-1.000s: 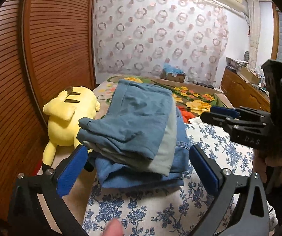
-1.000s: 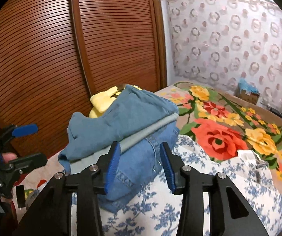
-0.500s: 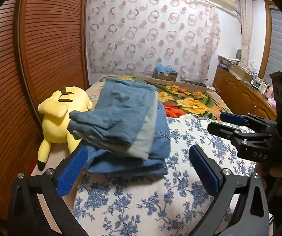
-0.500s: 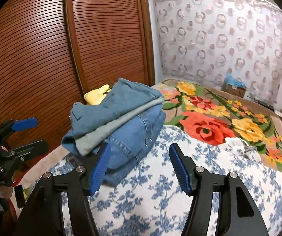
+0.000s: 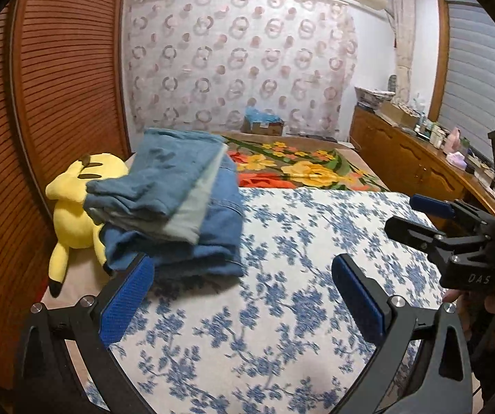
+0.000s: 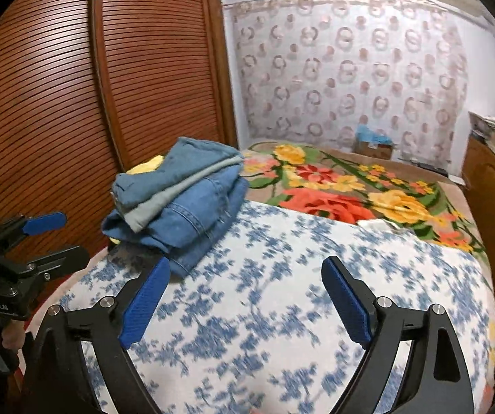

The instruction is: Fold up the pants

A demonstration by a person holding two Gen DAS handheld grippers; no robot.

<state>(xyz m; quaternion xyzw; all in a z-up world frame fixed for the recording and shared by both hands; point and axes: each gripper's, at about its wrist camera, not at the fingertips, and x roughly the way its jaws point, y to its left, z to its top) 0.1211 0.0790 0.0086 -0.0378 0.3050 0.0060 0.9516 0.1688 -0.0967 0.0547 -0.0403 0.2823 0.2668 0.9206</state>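
From the left wrist, the left gripper (image 5: 242, 288) gapes wide, holding nothing; one stack of folded pants (image 5: 175, 203) sits centre-left against one yellow plush toy (image 5: 75, 207), bare blue-flowered sheet (image 5: 299, 276) spreading right. From the right wrist, the right gripper (image 6: 245, 298) also spreads wide and empty, the stack (image 6: 178, 203) at the sheet's (image 6: 282, 293) left edge

plush toy (image 6: 145, 169): mostly hidden by pants (image 6: 178, 200) | blanket (image 6: 247, 310): blurred
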